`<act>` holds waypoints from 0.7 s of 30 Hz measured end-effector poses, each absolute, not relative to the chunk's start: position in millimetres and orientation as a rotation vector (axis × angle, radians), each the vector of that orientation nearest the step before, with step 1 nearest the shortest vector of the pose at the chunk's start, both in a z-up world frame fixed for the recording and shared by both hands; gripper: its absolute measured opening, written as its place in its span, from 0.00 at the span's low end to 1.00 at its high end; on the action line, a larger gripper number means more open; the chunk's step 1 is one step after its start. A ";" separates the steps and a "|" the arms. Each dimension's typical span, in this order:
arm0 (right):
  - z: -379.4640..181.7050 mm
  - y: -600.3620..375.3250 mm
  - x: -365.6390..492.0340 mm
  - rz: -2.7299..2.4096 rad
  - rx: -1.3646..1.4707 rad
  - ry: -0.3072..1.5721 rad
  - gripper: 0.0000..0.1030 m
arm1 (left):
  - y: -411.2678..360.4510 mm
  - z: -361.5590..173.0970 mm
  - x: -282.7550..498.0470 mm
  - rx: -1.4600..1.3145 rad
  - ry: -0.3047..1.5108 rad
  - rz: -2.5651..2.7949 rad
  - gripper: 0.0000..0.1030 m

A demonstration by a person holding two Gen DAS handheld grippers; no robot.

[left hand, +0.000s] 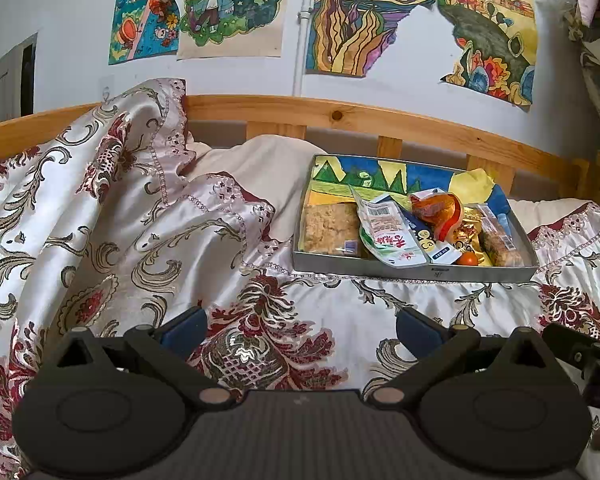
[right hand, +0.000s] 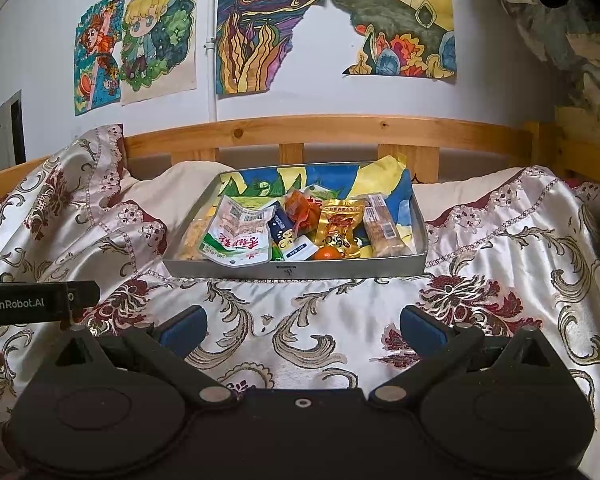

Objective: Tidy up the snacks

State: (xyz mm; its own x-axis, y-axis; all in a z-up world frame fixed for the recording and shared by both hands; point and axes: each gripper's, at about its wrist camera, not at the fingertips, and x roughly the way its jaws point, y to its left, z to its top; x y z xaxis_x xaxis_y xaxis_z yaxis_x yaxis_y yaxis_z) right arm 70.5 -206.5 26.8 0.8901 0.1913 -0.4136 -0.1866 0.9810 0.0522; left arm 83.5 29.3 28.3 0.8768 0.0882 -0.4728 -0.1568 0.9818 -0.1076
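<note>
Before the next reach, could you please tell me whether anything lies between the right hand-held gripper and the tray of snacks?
Nothing visible does. The right hand-held gripper is open, and only bare patterned bedspread lies between it and the tray, whose front wall faces it directly. The snacks sit inside, behind that wall.

Left gripper (left hand: 300, 330) held open above patterned bedspread (left hand: 260, 312), nothing gripped. Metal tray (left hand: 412, 273) seen ahead right, filled with snack packets (left hand: 392, 236). Wooden headboard (left hand: 340, 114) behind.
</note>
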 end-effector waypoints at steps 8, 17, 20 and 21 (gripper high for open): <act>25.8 -206.3 70.8 0.198 0.010 0.431 0.99 | 29.0 28.2 83.1 -0.145 0.485 0.129 1.00; 25.5 -206.1 70.9 0.197 0.009 0.432 0.99 | 27.3 29.0 83.9 -0.127 0.500 0.158 1.00; 24.8 -206.1 70.8 0.197 0.007 0.433 0.99 | 26.1 30.9 83.4 -0.116 0.497 0.150 1.00; 24.9 -206.3 70.8 0.196 0.007 0.434 0.99 | 26.2 31.2 82.6 -0.116 0.490 0.151 1.00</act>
State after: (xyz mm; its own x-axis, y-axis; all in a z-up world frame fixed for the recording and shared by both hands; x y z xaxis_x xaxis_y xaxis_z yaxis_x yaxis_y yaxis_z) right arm 70.8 -206.3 24.9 0.8886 0.1906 -0.4172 -0.1875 0.9810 0.0489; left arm 82.6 26.2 31.2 0.8714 0.1167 -0.4764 -0.1721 0.9823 -0.0743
